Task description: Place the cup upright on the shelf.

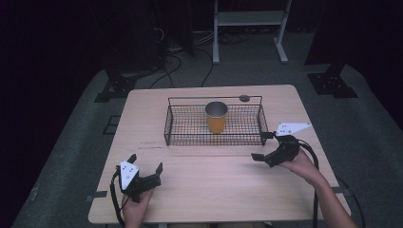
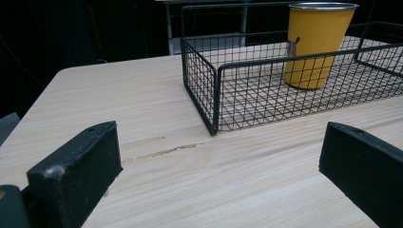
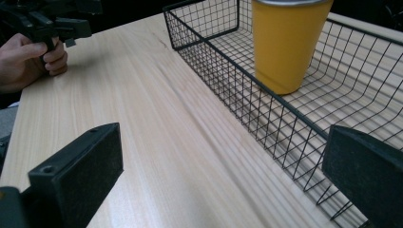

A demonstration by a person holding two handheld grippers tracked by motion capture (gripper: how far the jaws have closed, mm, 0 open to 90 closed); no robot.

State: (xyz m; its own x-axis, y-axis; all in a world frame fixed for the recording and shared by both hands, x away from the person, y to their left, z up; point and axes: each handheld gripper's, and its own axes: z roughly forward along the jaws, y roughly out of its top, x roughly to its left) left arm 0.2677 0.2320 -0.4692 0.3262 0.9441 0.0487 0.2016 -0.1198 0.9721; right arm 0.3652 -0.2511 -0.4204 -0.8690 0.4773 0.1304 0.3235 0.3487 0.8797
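A yellow cup with a metal rim stands upright inside a black wire basket at the middle of the far half of the wooden table. My left gripper rests near the front left, open, with bare tabletop between its jaws. My right gripper hovers open just off the basket's front right corner. In the left gripper view, the gripper faces the basket's left corner and the cup. In the right gripper view, the gripper points along the basket's front wall, with the cup close behind the mesh.
A small dark round disc lies on the table behind the basket. Bare wood spans the front half between the two hands. Off the table, cables and a pale metal frame sit on the floor. The other hand appears far left in the right gripper view.
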